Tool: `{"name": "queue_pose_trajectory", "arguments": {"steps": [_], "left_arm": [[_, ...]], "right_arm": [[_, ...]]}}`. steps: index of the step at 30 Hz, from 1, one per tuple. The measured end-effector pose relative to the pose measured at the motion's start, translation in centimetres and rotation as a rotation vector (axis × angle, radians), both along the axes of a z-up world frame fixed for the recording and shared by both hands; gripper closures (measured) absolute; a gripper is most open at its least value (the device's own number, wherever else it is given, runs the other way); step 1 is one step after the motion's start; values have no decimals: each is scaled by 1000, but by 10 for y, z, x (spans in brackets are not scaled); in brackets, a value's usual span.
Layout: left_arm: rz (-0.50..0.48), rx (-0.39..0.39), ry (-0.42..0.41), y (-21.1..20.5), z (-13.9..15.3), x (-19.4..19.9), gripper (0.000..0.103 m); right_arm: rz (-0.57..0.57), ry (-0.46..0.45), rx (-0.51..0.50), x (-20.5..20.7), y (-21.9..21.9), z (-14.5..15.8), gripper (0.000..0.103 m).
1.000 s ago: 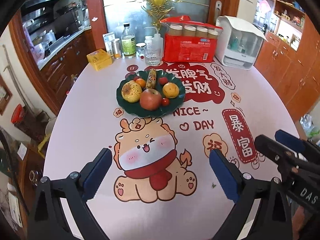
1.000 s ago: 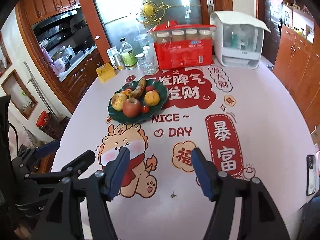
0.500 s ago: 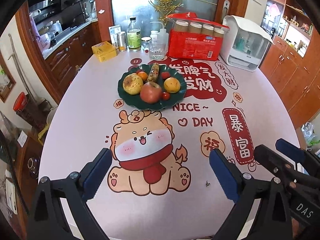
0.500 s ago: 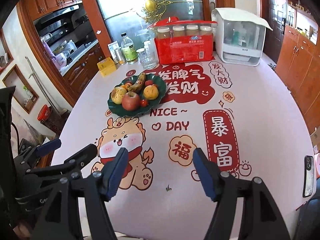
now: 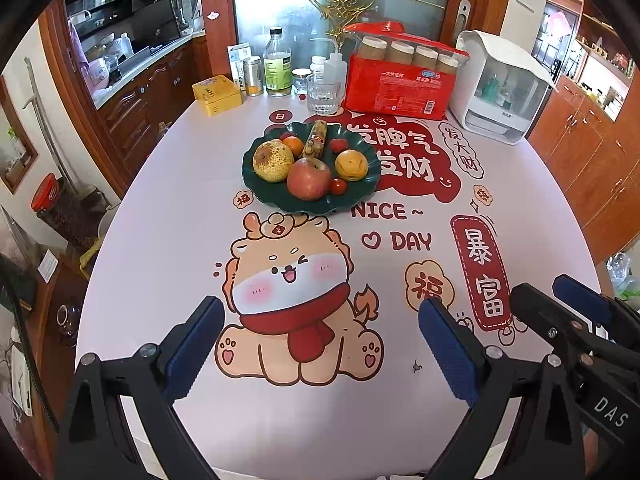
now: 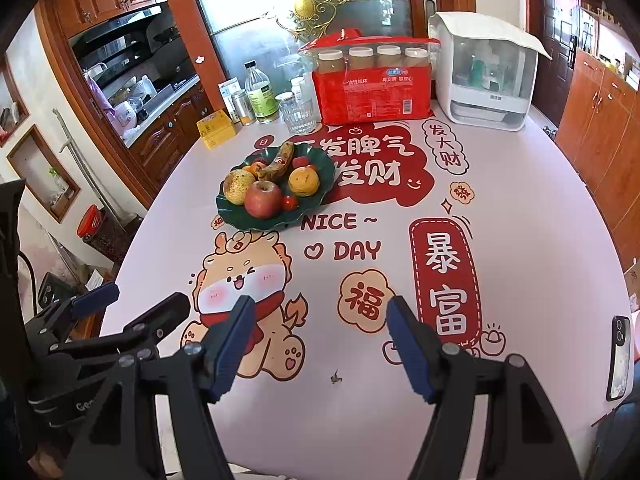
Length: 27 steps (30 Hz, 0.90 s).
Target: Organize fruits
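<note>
A dark green plate (image 5: 360, 194) (image 6: 320, 188) sits past the table's middle. On it lie a red apple (image 5: 309, 179) (image 6: 262, 199), a spotted pear (image 5: 273, 160) (image 6: 239, 186), a yellow-orange fruit (image 5: 351, 164) (image 6: 303, 181), a small orange (image 5: 294, 145), a spotted banana (image 5: 316, 142) (image 6: 278, 164) and small red tomatoes (image 5: 338, 186). My left gripper (image 5: 318, 344) is open and empty above the near edge, far from the plate. My right gripper (image 6: 318, 344) is open and empty beside it, and shows in the left view (image 5: 560, 312).
At the table's far edge stand a red pack of cups (image 5: 400, 80), a white appliance (image 5: 500, 88), a glass (image 5: 323, 98), bottles (image 5: 278, 64) and a yellow box (image 5: 217, 94). A phone (image 6: 619, 356) lies at the near right edge. Wooden cabinets stand around.
Both grippers have pulled back and up a little from the table, so the plate looks farther away. Both stay open. The fruit has not moved.
</note>
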<state>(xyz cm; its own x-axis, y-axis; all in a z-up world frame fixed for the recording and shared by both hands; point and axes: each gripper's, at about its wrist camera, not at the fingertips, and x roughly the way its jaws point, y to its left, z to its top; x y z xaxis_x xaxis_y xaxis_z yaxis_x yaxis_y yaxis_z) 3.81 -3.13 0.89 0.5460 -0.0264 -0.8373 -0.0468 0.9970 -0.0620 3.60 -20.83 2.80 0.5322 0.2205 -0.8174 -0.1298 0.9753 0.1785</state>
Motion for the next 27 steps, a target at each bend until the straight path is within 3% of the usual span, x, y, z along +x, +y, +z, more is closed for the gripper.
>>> {"name": "queue_pose_trajectory", "arguments": {"steps": [27], "left_arm": [[4,-3,4,1,-4,-5,6]], "right_arm": [[3,3,6,-1,-1,-3,34]]}}
